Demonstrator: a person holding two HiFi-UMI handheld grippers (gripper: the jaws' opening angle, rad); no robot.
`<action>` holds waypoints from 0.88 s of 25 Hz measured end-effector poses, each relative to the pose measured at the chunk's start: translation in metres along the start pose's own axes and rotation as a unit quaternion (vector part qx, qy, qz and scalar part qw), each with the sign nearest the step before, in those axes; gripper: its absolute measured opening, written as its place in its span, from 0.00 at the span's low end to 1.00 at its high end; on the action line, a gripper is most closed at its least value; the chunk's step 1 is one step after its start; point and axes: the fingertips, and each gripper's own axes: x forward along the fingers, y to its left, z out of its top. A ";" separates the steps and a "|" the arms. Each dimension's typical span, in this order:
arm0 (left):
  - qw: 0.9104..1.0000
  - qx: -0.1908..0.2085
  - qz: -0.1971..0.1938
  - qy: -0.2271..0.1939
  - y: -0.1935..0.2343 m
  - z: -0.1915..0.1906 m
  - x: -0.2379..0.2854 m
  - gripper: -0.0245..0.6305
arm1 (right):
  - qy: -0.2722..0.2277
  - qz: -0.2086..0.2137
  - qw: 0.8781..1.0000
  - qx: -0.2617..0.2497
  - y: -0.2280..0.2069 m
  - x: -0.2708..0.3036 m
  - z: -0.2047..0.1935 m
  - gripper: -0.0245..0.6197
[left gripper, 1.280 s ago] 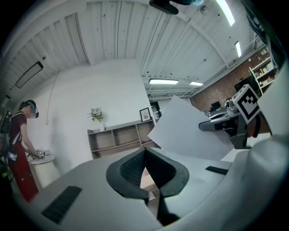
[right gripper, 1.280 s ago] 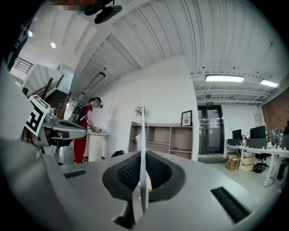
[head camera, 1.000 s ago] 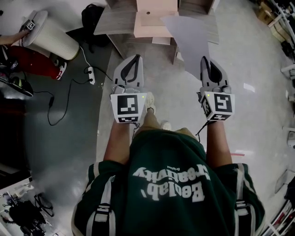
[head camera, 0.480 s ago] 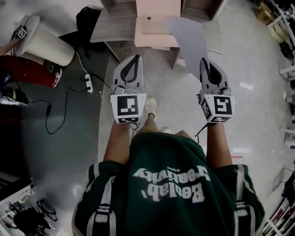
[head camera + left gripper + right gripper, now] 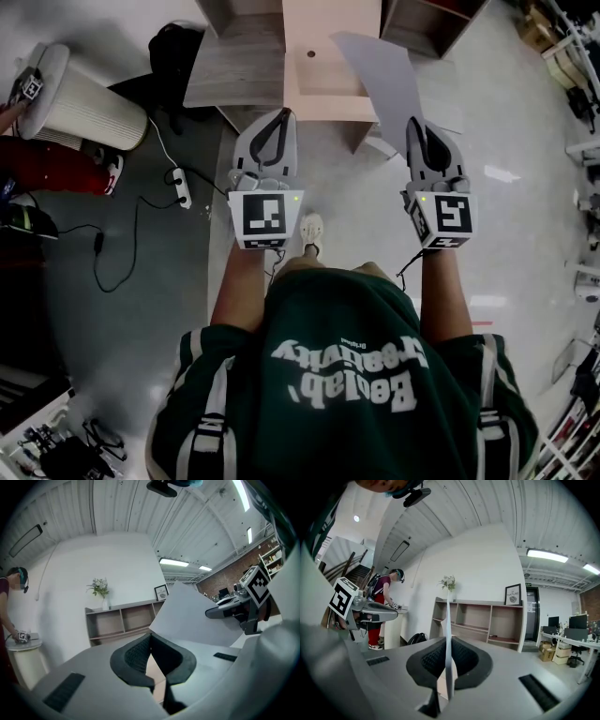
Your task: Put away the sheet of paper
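- One sheet of paper (image 5: 386, 82), plain pale grey and uncreased, is held in the air, standing on edge. The right gripper view shows it as a thin upright line, and the left gripper view shows its broad blank face.
- The right tongs (image 5: 419, 128) are pinching its near corner, and the rest reaches forward.
- The left tongs (image 5: 278, 120) are pressed together with nothing between them, well apart from the sheet.
- In the head view the sheet's far end overlaps the right edge of the shelf unit (image 5: 323, 52).
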 end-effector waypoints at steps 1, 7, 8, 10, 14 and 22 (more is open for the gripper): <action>1.000 -0.001 -0.002 -0.001 0.007 -0.002 0.007 0.07 | 0.000 -0.002 1.000 0.000 0.000 0.009 0.001 0.09; 1.000 -0.005 -0.014 -0.004 0.040 -0.007 0.045 0.07 | 0.004 -0.007 1.000 -0.010 0.000 0.057 0.010 0.09; 1.000 -0.005 -0.016 -0.005 0.044 -0.008 0.050 0.07 | 0.008 -0.008 1.000 -0.011 0.000 0.063 0.009 0.09; 1.000 -0.006 -0.022 -0.007 0.052 -0.011 0.062 0.07 | 0.013 -0.011 1.000 -0.013 0.001 0.076 0.009 0.09; 0.999 -0.009 -0.035 -0.008 0.066 -0.016 0.083 0.07 | 0.008 -0.016 1.000 -0.014 0.001 0.102 0.013 0.09; 0.999 -0.006 -0.051 -0.008 0.077 -0.024 0.111 0.07 | 0.017 -0.019 1.000 -0.011 -0.001 0.133 0.006 0.09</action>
